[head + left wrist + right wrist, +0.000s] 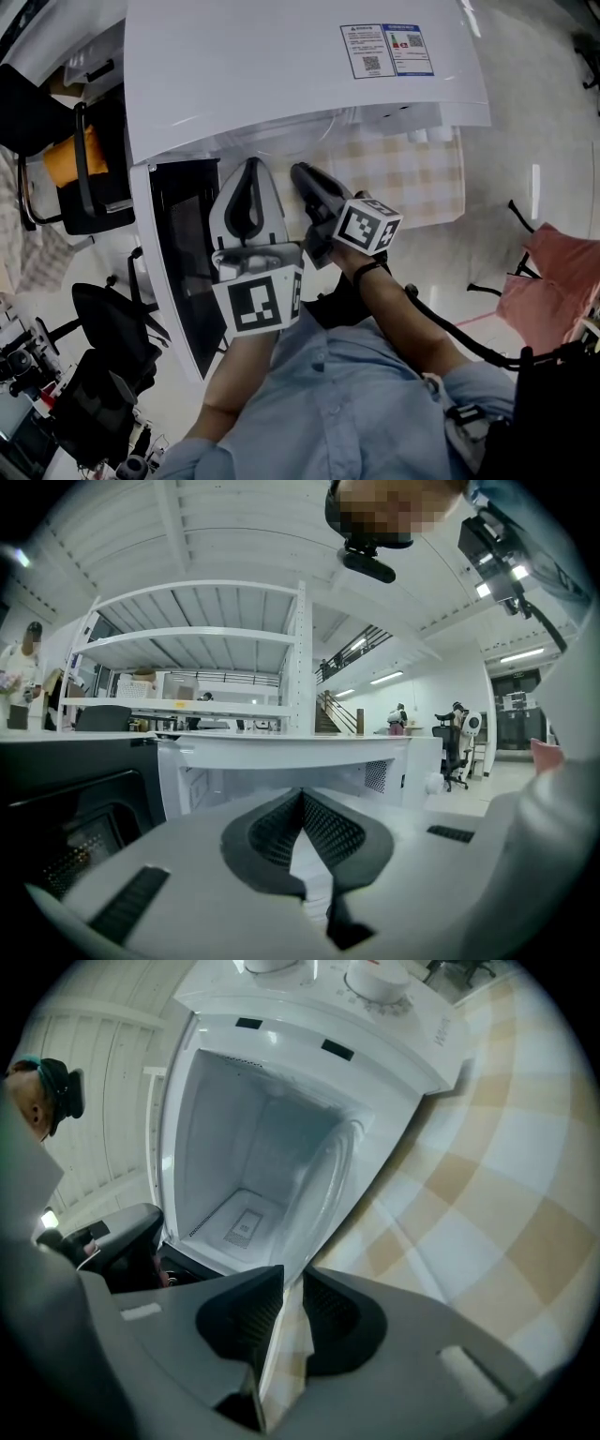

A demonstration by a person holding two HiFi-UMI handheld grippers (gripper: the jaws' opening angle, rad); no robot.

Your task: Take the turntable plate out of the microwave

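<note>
The white microwave (281,66) stands on a checked cloth, its dark-windowed door (183,262) swung open to the left. In the right gripper view the camera is rolled on its side. There the clear glass turntable plate (323,1180) reaches edge-on from the cavity (234,1138) to my right gripper (292,1283), whose pads are shut on its rim. In the head view the right gripper (300,172) points into the opening. My left gripper (251,164) hovers beside it in front of the opening. It (302,799) is shut, tips touching, with nothing between them.
A yellow-and-white checked cloth (412,178) covers the table to the right of the microwave. Black office chairs (103,328) stand left of the door, and a pink chair (553,281) is at the right. The open door (75,799) stands close on the left gripper's left side.
</note>
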